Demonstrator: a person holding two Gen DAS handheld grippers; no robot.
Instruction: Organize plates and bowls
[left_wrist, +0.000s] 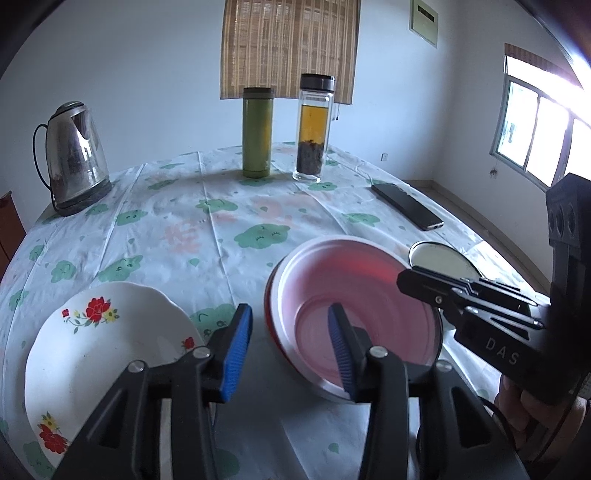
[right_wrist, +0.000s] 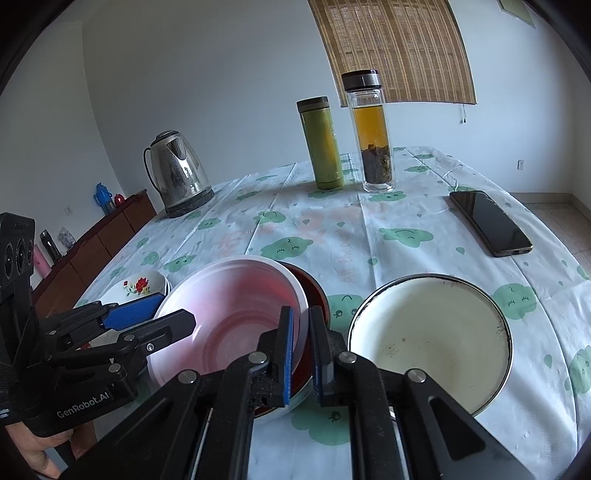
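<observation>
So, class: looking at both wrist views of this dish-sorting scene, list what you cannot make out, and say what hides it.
- Pink bowl: blurred in both views; its near rim is hidden by the right hand-held gripper.
- Red dish under it: mostly covered by the pink bowl, shape unclear.
- Floral plate: near edge hidden by the left hand-held gripper in the left view.
- Enamel plate: mostly behind the right hand-held gripper in the left view.

Light: soft daylight, rather dim and bluish in both views.
Source: window (left_wrist: 532, 122), blown out white at its top right.
Shadows: faint, beneath the flask (left_wrist: 257, 132) and bottle (left_wrist: 314, 127) at the table's (left_wrist: 155, 229) far edge.
Blur: pink bowl (left_wrist: 354, 317) smeared, rim soft.
Distortion: strong fisheye; table edges curve, black vignette in the corners.
Focus: kettle (right_wrist: 177, 173) and phone (right_wrist: 489, 221) sharp.
</observation>
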